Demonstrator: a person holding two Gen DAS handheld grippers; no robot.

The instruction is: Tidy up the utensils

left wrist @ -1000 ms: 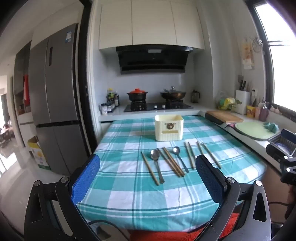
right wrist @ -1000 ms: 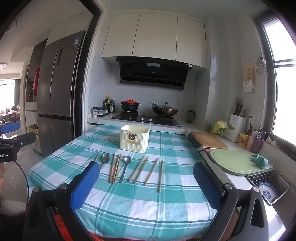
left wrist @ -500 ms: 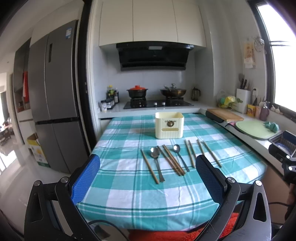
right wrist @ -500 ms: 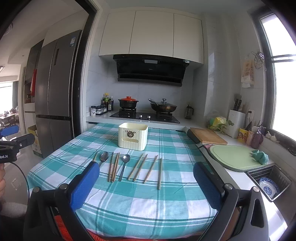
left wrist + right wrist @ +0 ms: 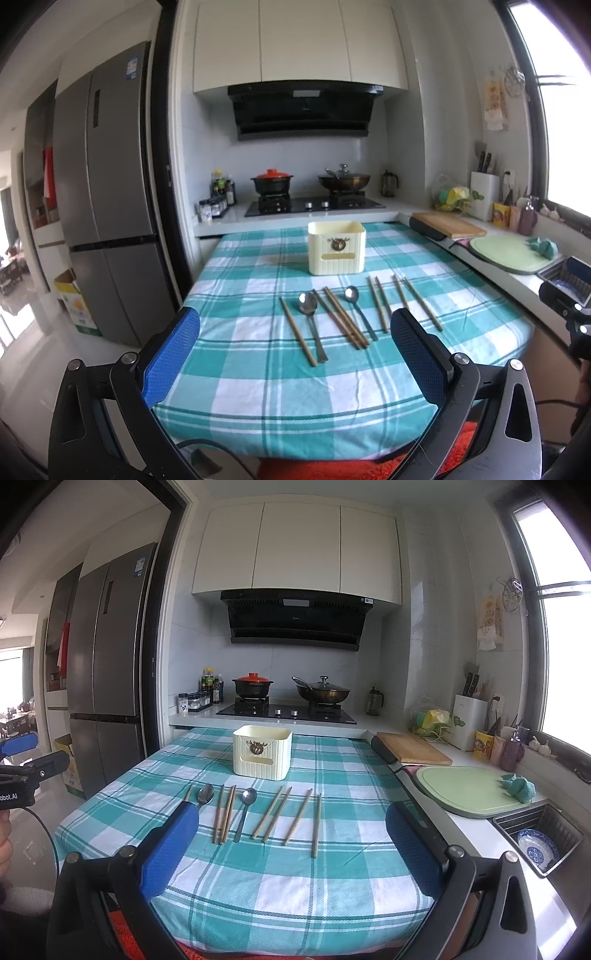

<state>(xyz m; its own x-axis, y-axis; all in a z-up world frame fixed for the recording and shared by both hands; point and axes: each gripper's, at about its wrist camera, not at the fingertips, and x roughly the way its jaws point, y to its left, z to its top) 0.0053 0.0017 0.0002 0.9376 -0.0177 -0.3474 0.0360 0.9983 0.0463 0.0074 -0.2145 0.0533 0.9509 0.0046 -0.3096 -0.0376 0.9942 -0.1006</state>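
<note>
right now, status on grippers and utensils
Left gripper open, empty. Right gripper open, empty. Spoons and chopsticks flat on tablecloth, holder behind. Path clear.

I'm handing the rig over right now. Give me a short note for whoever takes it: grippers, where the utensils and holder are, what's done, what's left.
Left gripper: open, empty, hovering over the near table edge.
Right gripper: open, empty, likewise short of the utensils.
Cream utensil holder: upright, mid-table on the checked tablecloth, behind the utensils.
Two spoons and the wooden chopsticks lie in a loose row in front of it; seven sticks show.
Done: nothing visibly placed; holder's inside not visible.
Left: everything.
</note>
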